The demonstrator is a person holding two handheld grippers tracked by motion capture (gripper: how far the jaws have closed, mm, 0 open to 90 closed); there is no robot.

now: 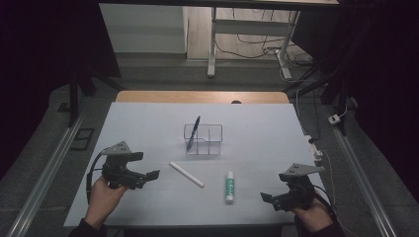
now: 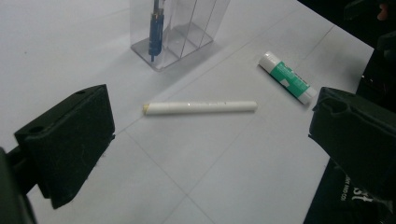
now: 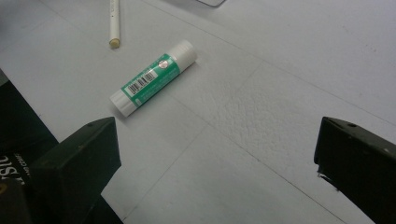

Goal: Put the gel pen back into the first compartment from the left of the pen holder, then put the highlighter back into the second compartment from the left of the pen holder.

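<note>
Nearest, left gripper (image 1: 154,174) and right gripper (image 1: 266,196): jaws of both spread wide, nothing between them, low over the white worktop (image 1: 148,123). Between them, lying flat: white pen (image 1: 187,174), green-labelled glue stick (image 1: 230,187), just apart. Beyond: clear organiser (image 1: 203,139), blue pen (image 1: 193,132) upright in its left compartment.

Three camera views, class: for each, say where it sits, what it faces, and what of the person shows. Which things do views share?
High view: above the table, facing forward and down; both hands and tongs show.
Left gripper view: on the left tongs, open, facing the white stick.
Right gripper view: on the right tongs, open, facing the glue stick.
Shared: white stick and glue stick appear in all three.
</note>
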